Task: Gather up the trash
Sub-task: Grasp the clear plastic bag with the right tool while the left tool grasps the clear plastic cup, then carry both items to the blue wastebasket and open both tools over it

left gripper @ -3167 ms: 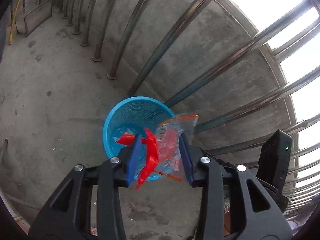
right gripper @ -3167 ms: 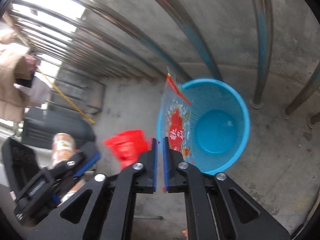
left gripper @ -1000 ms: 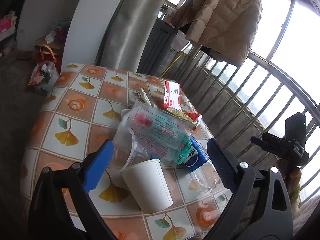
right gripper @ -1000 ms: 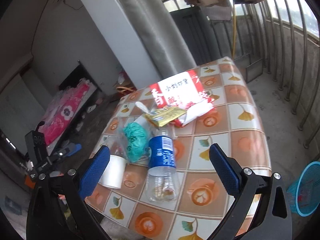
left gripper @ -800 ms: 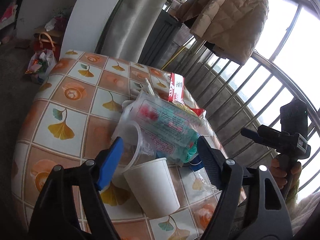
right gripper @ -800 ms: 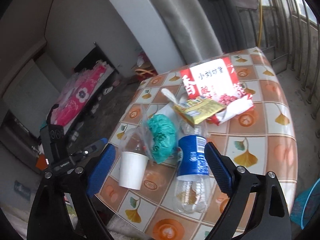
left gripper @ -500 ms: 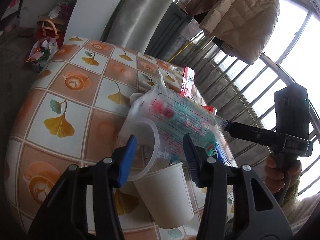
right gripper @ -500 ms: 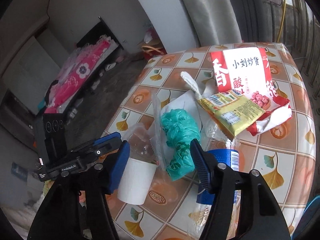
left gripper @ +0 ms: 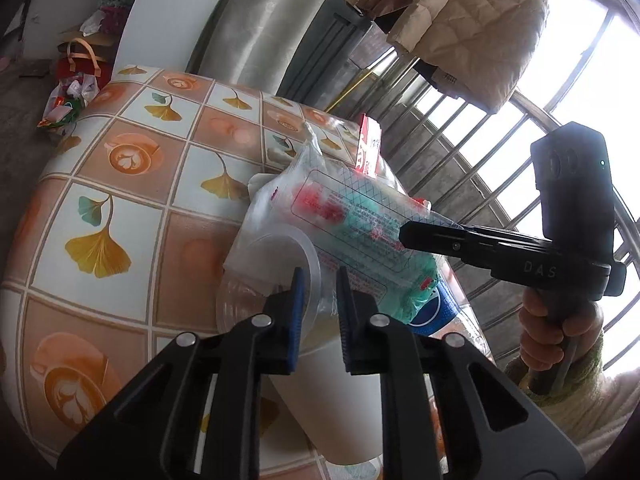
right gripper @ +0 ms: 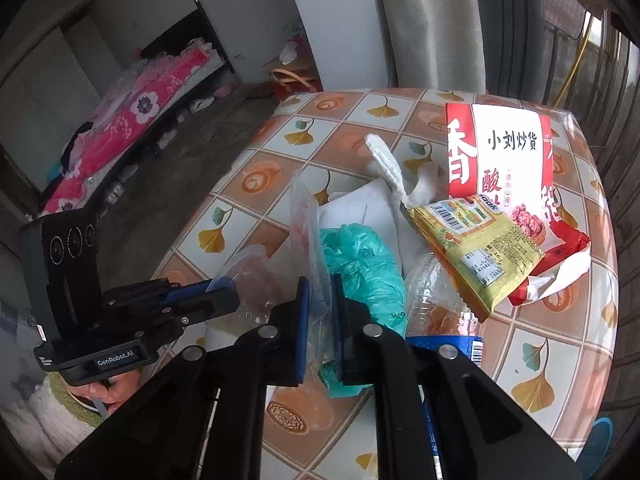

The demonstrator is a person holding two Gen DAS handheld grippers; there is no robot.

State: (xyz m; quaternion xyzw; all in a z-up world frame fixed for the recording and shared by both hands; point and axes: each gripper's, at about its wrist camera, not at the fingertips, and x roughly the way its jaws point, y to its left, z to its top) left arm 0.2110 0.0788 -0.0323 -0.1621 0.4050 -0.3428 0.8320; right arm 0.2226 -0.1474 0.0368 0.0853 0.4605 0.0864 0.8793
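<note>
Trash lies piled on a tiled table (left gripper: pixel 120 200). In the left wrist view my left gripper (left gripper: pixel 320 276) has its jaws closing on the rim of a clear plastic cup (left gripper: pixel 276 248), and the blue pads pinch the rim. A white paper cup (left gripper: pixel 332 396) lies just below it. My right gripper (right gripper: pixel 319 280) has its jaws closing on the upright edge of a clear printed plastic bag (right gripper: pixel 303 216), which is nipped between its pads. From the left wrist view, the right gripper (left gripper: pixel 404 234) reaches in from the right onto that bag (left gripper: pixel 352 216). A crumpled green bag (right gripper: pixel 360 268) lies behind it.
A clear bottle with a blue label (right gripper: pixel 436 300), a yellow packet (right gripper: pixel 476 248) and a red-and-white snack bag (right gripper: pixel 508 156) lie to the right on the table. A blue basket (right gripper: pixel 600 440) shows on the floor at the lower right. A metal railing (left gripper: pixel 460 152) runs behind the table.
Both grippers came down to the pile and their jaws went from wide open to nearly closed, the left on the clear cup's rim, the right on the clear bag's edge.
</note>
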